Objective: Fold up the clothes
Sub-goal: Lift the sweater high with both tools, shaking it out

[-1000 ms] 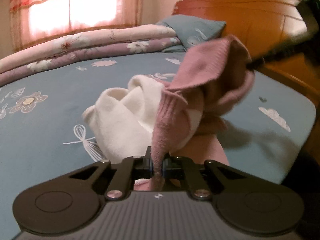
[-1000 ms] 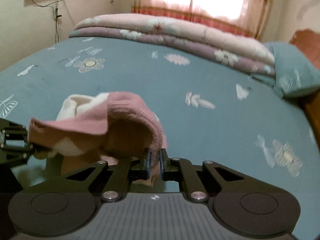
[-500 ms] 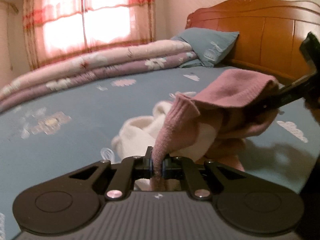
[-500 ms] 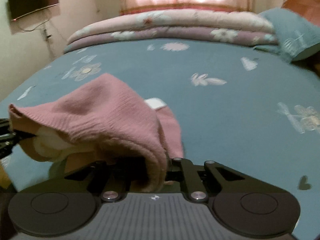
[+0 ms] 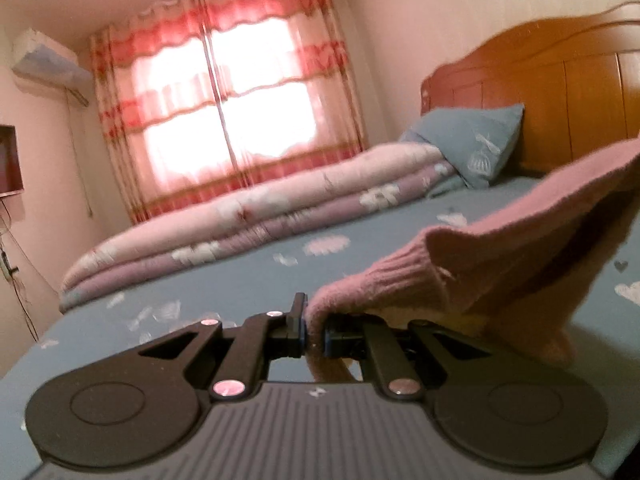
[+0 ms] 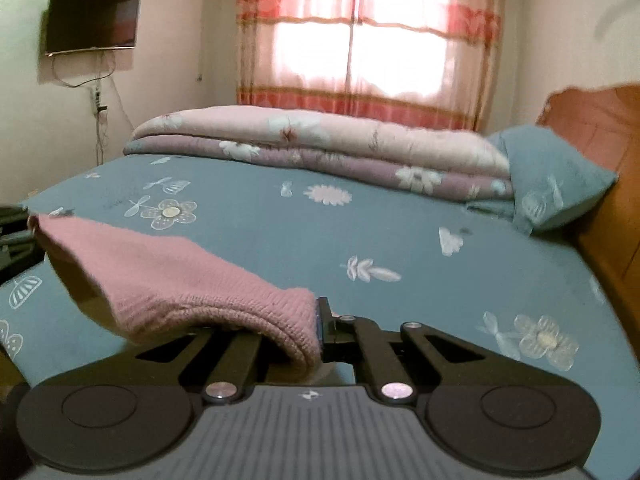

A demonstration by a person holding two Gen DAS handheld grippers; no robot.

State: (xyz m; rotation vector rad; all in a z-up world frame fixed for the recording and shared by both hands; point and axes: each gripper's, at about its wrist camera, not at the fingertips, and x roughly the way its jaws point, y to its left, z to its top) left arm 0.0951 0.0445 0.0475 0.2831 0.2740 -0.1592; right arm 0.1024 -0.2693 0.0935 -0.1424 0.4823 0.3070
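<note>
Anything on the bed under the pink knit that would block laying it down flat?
Nothing visible. Both the left gripper and right gripper are shut on the pink knit garment, held up over bare blue sheet. The folded quilt and pillow sit at the far side.

The pink sweater (image 5: 500, 256) is a fuzzy, ribbed knit, matt all over. The left gripper (image 5: 314, 330) and right gripper (image 6: 318, 334) are matt black plastic with shiny metal rivets. The bedsheet (image 6: 360, 232) is smooth printed cotton-like cloth. On it, the quilt (image 6: 320, 140) looks soft and padded. Beside the quilt, the headboard (image 5: 560, 92) is glossy varnished wood.
</note>
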